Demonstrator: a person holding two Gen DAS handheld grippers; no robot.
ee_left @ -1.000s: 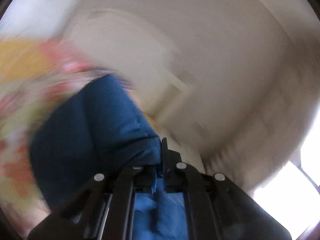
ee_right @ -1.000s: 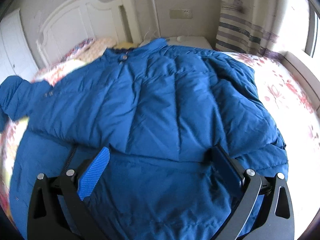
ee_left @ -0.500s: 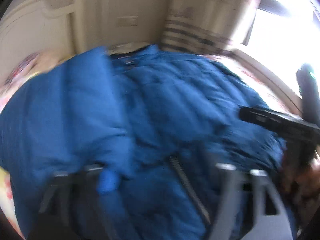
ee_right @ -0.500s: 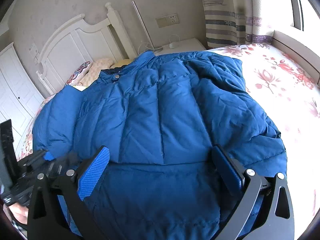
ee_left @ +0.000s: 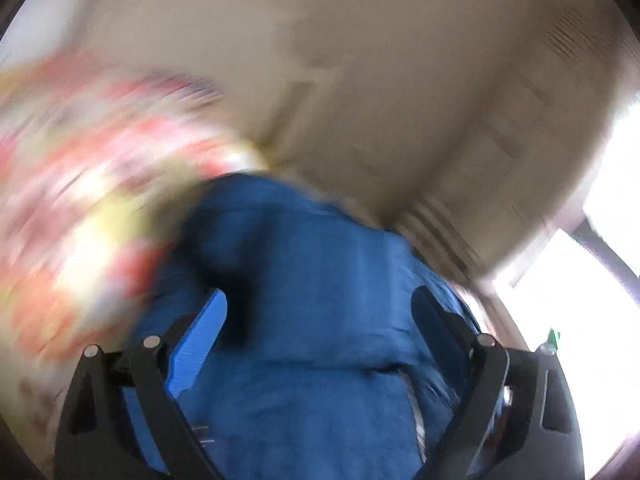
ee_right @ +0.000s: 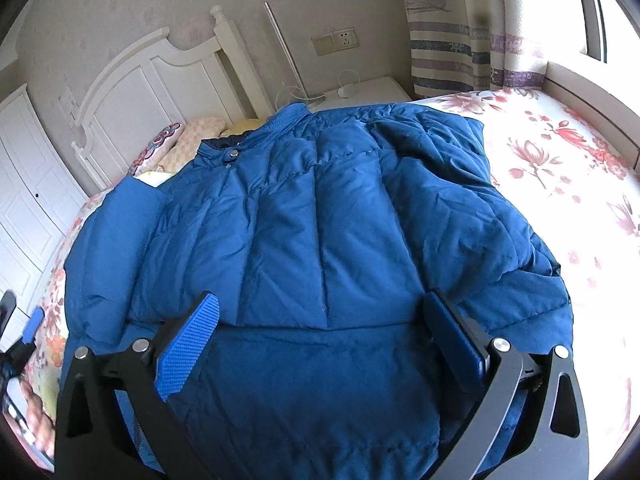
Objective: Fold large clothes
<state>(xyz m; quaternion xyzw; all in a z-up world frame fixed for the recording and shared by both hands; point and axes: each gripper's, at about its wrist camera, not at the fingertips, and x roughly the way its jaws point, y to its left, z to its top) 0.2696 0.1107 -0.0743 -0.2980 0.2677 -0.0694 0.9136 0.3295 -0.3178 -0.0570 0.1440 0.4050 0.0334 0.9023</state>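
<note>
Bedroom: floral-sheeted bed [ee_right: 560,168], white panelled headboard [ee_right: 160,80], striped curtain [ee_right: 452,48]. Blue quilted puffer jacket [ee_right: 340,220] lies mid-bed, its sleeve now folded inward, off the sheet. Left gripper [ee_left: 320,312], opening, has released the sleeve; right gripper [ee_right: 320,320] gapes empty above the hem.

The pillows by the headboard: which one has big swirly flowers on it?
The pillow on the left, nearest the headboard. The pillow beside it is pale peach with a fine pattern.

White panelled headboard [ee_right: 160,80], striped curtain [ee_right: 452,40], sunlit window [ee_right: 600,8], pale papered wall [ee_right: 120,0].
</note>
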